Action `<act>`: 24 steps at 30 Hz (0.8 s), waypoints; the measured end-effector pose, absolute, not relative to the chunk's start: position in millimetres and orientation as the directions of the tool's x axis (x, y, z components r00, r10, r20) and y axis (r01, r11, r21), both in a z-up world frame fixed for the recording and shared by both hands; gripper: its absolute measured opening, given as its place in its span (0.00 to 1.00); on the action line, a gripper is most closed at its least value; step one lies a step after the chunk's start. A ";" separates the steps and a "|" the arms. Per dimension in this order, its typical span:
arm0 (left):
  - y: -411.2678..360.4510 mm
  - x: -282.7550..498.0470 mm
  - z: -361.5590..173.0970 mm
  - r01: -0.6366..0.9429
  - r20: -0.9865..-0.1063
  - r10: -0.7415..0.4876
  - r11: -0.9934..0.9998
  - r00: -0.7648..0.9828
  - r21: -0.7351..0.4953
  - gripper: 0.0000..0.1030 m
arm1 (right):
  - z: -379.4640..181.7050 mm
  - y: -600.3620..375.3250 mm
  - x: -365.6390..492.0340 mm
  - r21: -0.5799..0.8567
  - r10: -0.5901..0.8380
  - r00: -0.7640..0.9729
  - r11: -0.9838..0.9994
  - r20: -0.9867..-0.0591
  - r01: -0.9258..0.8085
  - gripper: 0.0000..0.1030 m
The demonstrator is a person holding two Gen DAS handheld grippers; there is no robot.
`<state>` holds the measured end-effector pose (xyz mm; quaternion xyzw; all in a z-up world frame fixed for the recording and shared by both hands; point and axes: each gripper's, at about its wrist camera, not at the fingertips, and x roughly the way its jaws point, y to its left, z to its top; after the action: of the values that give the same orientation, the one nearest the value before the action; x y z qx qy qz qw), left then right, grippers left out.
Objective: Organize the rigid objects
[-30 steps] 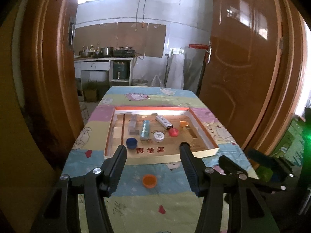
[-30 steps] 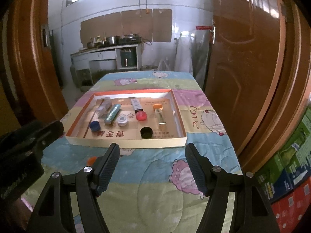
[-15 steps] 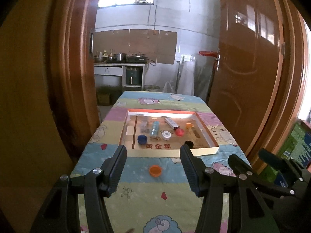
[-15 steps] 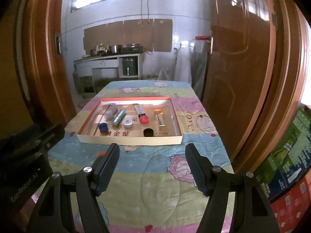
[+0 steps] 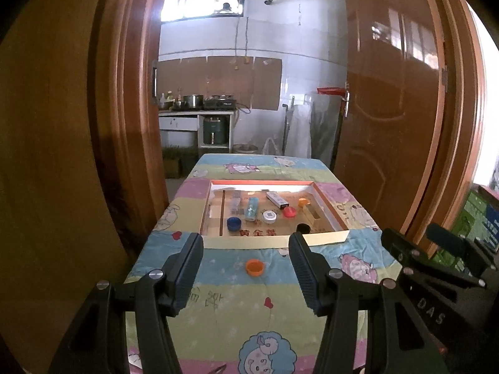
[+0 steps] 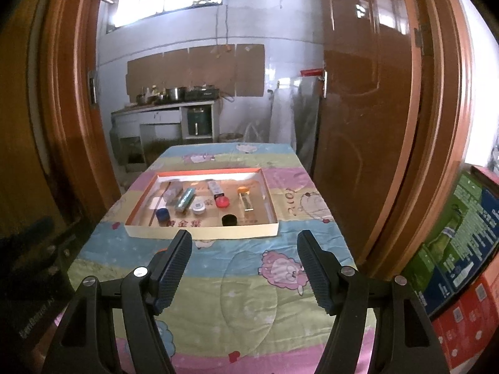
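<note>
nearby, orange cap point(image 5: 254, 267) on quilt point(image 5: 230, 305), outside tray point(image 5: 274, 242)

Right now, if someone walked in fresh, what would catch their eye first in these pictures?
Probably the shallow cardboard tray in the middle of the cartoon-print tablecloth, holding bright bottle caps and small items. A lone orange cap lies on the cloth just in front of it, framed by the open left gripper. Glossy wooden doors flank the table.

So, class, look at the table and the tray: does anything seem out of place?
Yes. One orange cap lies alone on the patterned cloth, outside the shallow tray, just in front of its near wall. The other caps and small items all sit inside the tray, so this one looks left out.
</note>
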<state>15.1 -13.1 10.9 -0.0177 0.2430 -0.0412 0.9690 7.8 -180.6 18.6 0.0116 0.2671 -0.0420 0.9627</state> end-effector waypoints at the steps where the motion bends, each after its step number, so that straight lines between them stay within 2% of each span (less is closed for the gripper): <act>1: -13.4 13.1 10.7 0.072 -0.468 -0.088 0.996 0.879 -0.052 0.55 | 19.1 -180.1 7.1 0.000 -0.074 0.855 0.996 -0.513 0.087 0.70; 24: -14.1 -0.1 11.1 0.076 -0.452 -0.086 0.996 0.888 -0.041 0.55 | 24.7 -175.5 -11.1 -0.003 -0.060 0.871 0.998 -0.487 0.067 0.70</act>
<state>-0.1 -14.1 11.1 -0.0109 0.2330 -0.0416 0.9715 -11.1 -175.5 24.7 0.0069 0.2517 -0.0326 0.9672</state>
